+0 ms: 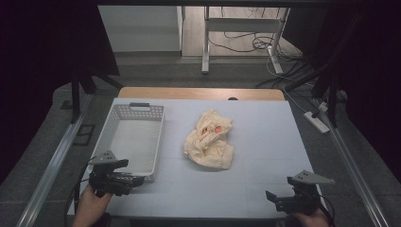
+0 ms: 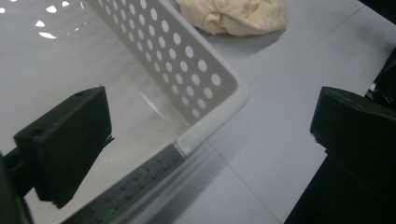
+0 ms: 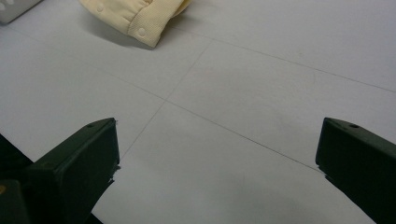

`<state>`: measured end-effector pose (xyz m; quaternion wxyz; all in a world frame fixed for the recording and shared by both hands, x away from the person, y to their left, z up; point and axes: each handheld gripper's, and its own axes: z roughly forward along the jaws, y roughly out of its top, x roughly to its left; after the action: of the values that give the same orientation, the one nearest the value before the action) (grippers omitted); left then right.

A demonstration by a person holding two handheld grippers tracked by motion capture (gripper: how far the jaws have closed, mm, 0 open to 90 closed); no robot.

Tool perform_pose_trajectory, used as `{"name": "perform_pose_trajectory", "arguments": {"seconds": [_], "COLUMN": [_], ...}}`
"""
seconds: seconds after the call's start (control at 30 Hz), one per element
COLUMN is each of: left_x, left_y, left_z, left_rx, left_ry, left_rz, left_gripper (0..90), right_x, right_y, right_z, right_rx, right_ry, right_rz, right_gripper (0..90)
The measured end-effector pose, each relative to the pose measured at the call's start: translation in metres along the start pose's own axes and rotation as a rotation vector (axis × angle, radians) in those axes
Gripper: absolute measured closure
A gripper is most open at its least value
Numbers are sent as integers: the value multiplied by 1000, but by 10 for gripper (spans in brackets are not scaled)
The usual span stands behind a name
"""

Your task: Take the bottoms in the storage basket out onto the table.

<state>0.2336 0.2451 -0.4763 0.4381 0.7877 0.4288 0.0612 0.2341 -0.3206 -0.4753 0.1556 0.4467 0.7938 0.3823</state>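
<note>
Cream crumpled cotton garment [image 1: 209,140], counter [image 1: 265,142] centre; white perforated plastic basket [image 1: 118,142] at nine o'clock. Both jaws released, empty. Risk: loose folds slipping from a shallow pinch.

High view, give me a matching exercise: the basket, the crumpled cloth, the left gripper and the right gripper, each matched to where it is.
Things:
1. white basket
2. cream cloth
3. left gripper
4. right gripper

Places:
A. near right corner of the table
B. middle of the table
C. left side of the table, empty
D. at the basket's near edge

Pairs: 1-C, 2-B, 3-D, 4-A
</note>
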Motion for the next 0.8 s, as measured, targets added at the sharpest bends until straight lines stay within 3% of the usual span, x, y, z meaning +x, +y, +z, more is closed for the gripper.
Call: {"name": "perform_pose_trajectory", "arguments": {"seconds": [0.8], "left_x": [-8], "left_y": [-23], "left_z": [-19], "left_rx": [-46], "left_ry": [41], "left_rz": [-17], "left_gripper": [0], "right_x": [0], "right_y": [0], "right_z": [0], "right_rx": [1], "right_ry": [-2], "right_rz": [1], "right_gripper": [0]}}
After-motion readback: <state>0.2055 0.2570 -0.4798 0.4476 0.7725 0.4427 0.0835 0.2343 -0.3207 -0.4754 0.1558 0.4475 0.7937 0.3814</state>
